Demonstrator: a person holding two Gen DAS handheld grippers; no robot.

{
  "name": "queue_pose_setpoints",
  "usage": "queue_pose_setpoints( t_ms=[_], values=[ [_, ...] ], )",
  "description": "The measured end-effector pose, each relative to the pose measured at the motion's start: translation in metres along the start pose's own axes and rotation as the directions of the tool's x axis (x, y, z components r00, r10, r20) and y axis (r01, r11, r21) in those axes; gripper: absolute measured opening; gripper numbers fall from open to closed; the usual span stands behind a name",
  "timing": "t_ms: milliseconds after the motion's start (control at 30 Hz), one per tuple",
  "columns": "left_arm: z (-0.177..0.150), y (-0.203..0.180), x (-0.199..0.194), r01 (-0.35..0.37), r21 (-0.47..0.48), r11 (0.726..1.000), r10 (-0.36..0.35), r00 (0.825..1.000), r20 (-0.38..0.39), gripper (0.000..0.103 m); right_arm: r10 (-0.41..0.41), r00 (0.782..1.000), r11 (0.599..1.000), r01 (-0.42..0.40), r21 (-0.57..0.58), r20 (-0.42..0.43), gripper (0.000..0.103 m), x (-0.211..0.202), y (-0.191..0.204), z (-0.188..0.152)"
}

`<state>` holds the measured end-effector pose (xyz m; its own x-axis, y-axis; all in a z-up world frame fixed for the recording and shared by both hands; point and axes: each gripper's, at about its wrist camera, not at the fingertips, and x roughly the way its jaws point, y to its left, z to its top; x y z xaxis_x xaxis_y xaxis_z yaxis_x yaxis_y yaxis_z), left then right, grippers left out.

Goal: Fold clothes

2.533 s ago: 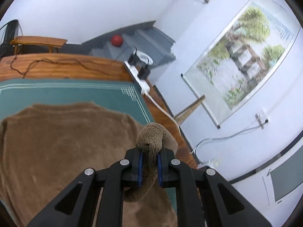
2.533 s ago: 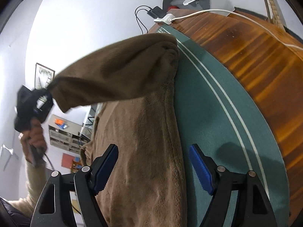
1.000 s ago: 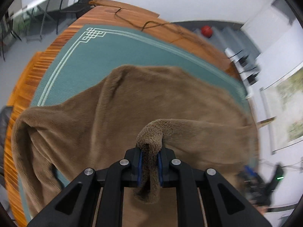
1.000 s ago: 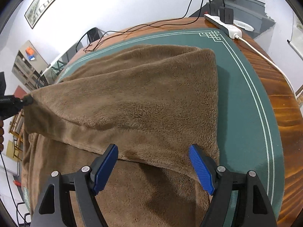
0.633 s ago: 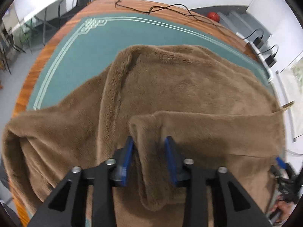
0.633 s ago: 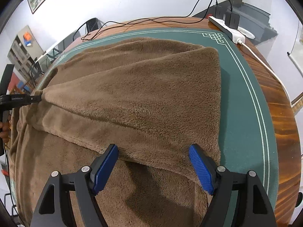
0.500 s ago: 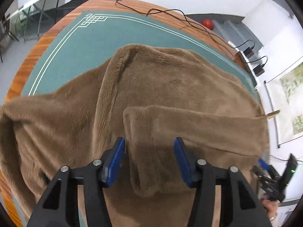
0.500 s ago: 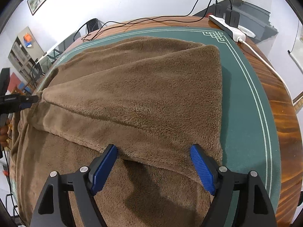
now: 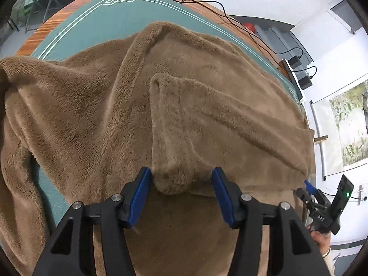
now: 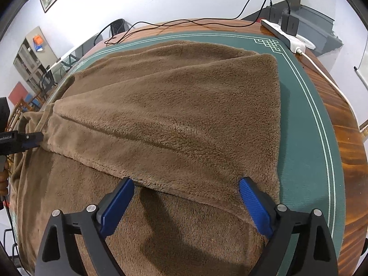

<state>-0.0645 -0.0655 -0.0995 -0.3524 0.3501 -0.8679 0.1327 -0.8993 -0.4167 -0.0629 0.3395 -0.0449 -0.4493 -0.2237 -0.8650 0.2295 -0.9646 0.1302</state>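
Step in hand: laying the sleeve (image 9: 207, 124) across the body of the brown fleece garment (image 9: 80, 115) and letting go. To do it well, both tongs should lift straight off the pile so no pad drags the fabric, and the fold edge should then be checked — a ridge runs along the sleeve's near edge and wants smoothing flat before the next fold.

Left tongs (image 9: 181, 193): jaws apart, having just been opening. The cuff sits between the blue pads (image 9: 140, 193), loose; the left pad stands just beside the cuff's side, contact uncertain, and the right pad shows a gap. No grip.

Right tongs (image 10: 186, 197): jaws spread wide, also just opening further, nothing pinched. They hover over the shoulder end of the sleeve, and the folded edge runs between the two pads. The right pad stands near the garment's right edge.

Garment lies on the green mat (image 10: 306, 119) atop the wooden table (image 10: 349, 138), sleeve folded across from right edge toward the left side. Left part is rumpled, with a raised fold and a loose flap at the far left — needs attention later.
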Motion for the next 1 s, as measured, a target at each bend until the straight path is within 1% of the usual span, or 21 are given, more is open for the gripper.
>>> queue_pose_setpoints(
  t_ms=[33,67,200,267,333,467,600,667,733,833,933,1000],
  values=[
    [0.001,0.0,0.0,-0.002,-0.002,1.0,0.002,1.0,0.003,0.059,0.002,1.0,1.0,-0.002,-0.001,0.0,0.095,0.0,0.0,0.0],
    [0.002,-0.001,0.0,-0.005,0.001,1.0,0.005,1.0,0.005,0.055,0.004,1.0,1.0,-0.004,-0.001,0.0,0.095,0.0,0.0,0.0],
    [0.004,-0.003,0.003,-0.027,0.016,1.0,0.027,1.0,-0.001,0.046,0.007,1.0,1.0,-0.007,0.003,0.005,0.096,0.0,-0.001,-0.001],
    [0.005,-0.004,0.005,-0.046,0.019,0.999,0.046,0.999,-0.003,0.033,0.006,1.0,1.0,-0.006,-0.003,0.006,0.097,0.0,0.0,-0.002],
    [0.006,-0.003,0.001,-0.044,0.007,0.999,0.044,0.999,-0.006,0.024,0.002,1.0,1.0,-0.002,-0.016,0.003,0.099,0.001,0.002,-0.002],
    [0.006,-0.004,-0.019,-0.026,-0.021,0.999,0.026,1.0,0.004,0.022,-0.005,1.0,0.999,0.005,-0.042,-0.004,0.099,0.002,0.005,-0.003],
    [0.002,-0.007,-0.046,-0.003,-0.011,1.0,0.003,1.0,0.026,0.02,0.016,1.0,0.998,-0.016,-0.053,-0.003,0.1,0.0,0.002,-0.006],
    [-0.003,-0.002,-0.049,-0.01,-0.006,1.0,0.01,1.0,0.003,0.02,0.022,1.0,0.998,-0.022,-0.064,-0.002,0.1,-0.001,0.001,-0.007],
    [-0.007,0.001,-0.036,-0.054,0.015,0.998,0.055,0.998,-0.033,0.02,0.016,1.0,0.996,-0.016,-0.084,-0.006,0.1,0.0,0.003,-0.009],
    [-0.014,0.001,-0.008,-0.12,0.042,0.992,0.123,0.989,-0.083,0.02,-0.009,1.0,0.99,0.006,-0.138,-0.025,0.102,0.003,0.01,-0.01],
    [-0.017,-0.012,-0.004,-0.179,0.119,0.977,0.186,0.981,-0.052,0.022,-0.043,0.998,0.979,0.034,-0.199,-0.043,0.102,0.006,0.017,-0.012],
    [-0.016,-0.019,-0.003,-0.207,0.153,0.966,0.216,0.976,-0.042,0.024,-0.045,0.998,0.977,0.034,-0.212,-0.049,0.102,0.006,0.018,-0.012]
  ],
)
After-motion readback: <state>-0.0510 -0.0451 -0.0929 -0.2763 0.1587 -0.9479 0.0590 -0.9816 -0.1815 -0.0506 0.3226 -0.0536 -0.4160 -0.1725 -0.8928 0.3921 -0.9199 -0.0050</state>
